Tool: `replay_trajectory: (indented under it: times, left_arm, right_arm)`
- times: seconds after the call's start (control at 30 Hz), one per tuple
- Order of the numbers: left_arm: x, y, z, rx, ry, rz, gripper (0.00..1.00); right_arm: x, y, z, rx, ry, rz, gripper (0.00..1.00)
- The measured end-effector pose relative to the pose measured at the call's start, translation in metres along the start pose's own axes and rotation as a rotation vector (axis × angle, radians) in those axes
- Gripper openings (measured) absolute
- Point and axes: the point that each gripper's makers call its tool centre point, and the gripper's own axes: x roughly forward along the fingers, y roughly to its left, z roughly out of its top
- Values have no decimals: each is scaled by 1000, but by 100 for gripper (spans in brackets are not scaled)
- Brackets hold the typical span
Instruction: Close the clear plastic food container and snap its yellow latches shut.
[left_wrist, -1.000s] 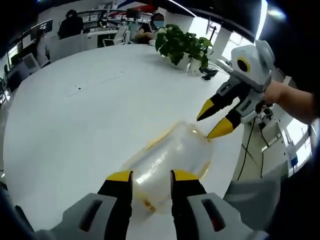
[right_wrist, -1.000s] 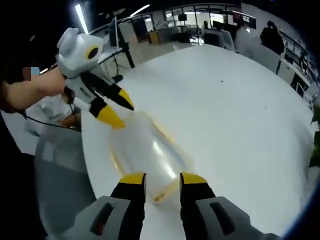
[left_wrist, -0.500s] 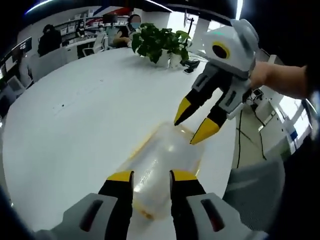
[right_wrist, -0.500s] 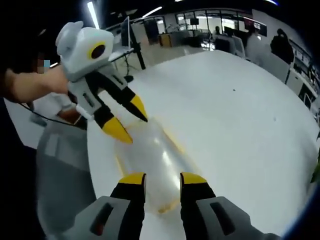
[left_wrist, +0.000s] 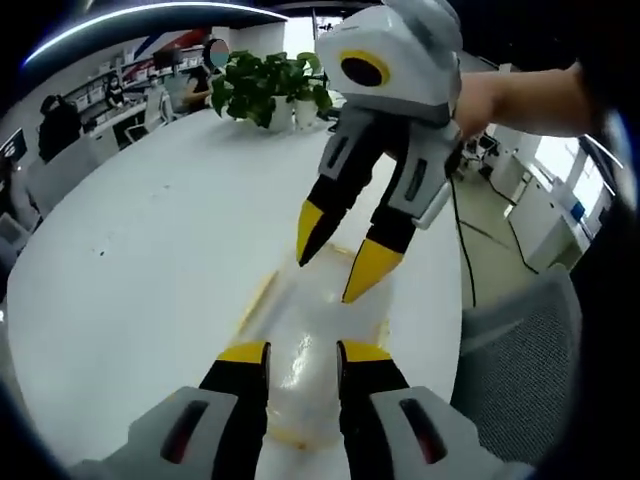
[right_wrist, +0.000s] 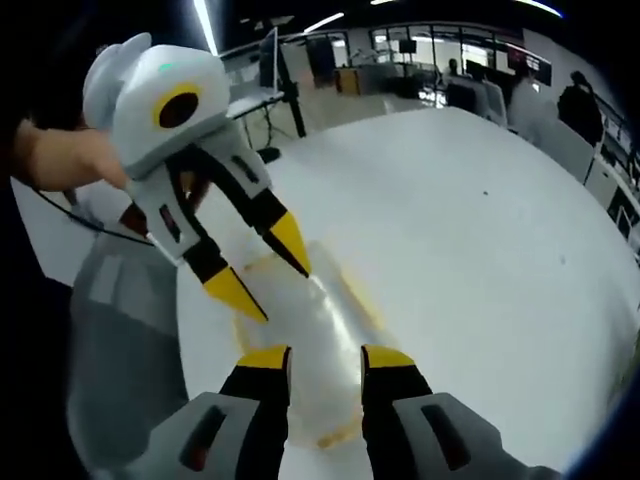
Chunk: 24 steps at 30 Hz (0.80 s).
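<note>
A clear plastic container (left_wrist: 305, 335) with yellow latches lies on the white table (left_wrist: 150, 260), near its edge. My left gripper (left_wrist: 303, 352) stands open just over the container's near end, which shows through the gap between the jaws. The right gripper (left_wrist: 340, 255) reaches in from above, open, tips down at the container's far end. In the right gripper view my right gripper (right_wrist: 326, 358) is open over the container (right_wrist: 300, 320). The left gripper (right_wrist: 265, 270) points down at the opposite end, also open. I cannot tell whether either touches the lid.
A potted plant (left_wrist: 262, 85) stands at the far side of the table. Grey chairs (left_wrist: 520, 370) (right_wrist: 120, 330) sit just past the table edge beside the container. A hand (right_wrist: 60, 160) holds each gripper. People sit at desks in the background.
Both grippers have closed in on each other over the container and now loom much larger in each other's view. The container lies where it was.
</note>
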Motion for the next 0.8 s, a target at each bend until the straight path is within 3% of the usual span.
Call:
replay_trajectory:
  times: [0.27,0.8]
  left_arm:
    - [5,-5,0,35,5,-22,25]
    - [8,-12,-9,116,39,-73,22]
  right_arm:
    - [10,7,1,-89,45,24,26]
    - [19,9,7,-104,47,40,25]
